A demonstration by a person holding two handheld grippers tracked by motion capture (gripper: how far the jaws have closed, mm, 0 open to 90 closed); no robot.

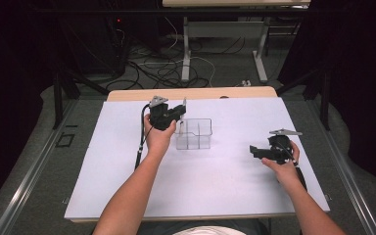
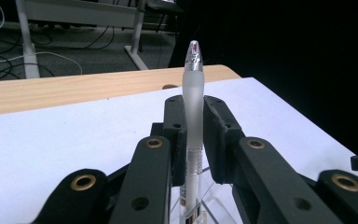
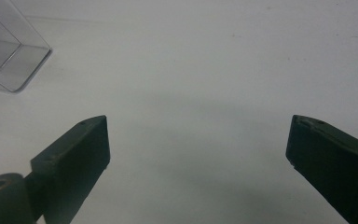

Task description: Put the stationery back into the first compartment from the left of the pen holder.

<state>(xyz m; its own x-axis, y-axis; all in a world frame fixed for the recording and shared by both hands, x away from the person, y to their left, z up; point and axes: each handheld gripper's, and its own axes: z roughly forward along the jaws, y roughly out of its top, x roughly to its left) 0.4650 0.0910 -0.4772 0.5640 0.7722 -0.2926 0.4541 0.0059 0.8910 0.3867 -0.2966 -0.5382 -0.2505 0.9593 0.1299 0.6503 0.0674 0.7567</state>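
Observation:
My left gripper (image 2: 194, 116) is shut on a frosted clear pen (image 2: 194, 102) that stands upright between its jaws, silver tip up. In the high view that left gripper (image 1: 180, 113) hovers over the left rear part of a clear plastic divided box (image 1: 197, 134) in the middle of the white mat, the pen (image 1: 184, 108) sticking up. My right gripper (image 1: 252, 151) sits low over the mat at the right, open, jaws pointing left toward the box. In the right gripper view its jaws (image 3: 198, 140) stand wide apart with nothing between them, and the box corner (image 3: 9, 60) shows at upper left.
The white mat (image 1: 200, 181) covers a wooden table (image 1: 127, 94). Behind the table are cables on the floor (image 1: 161, 68) and the legs of another desk (image 1: 186, 49). Dark curtains flank both sides.

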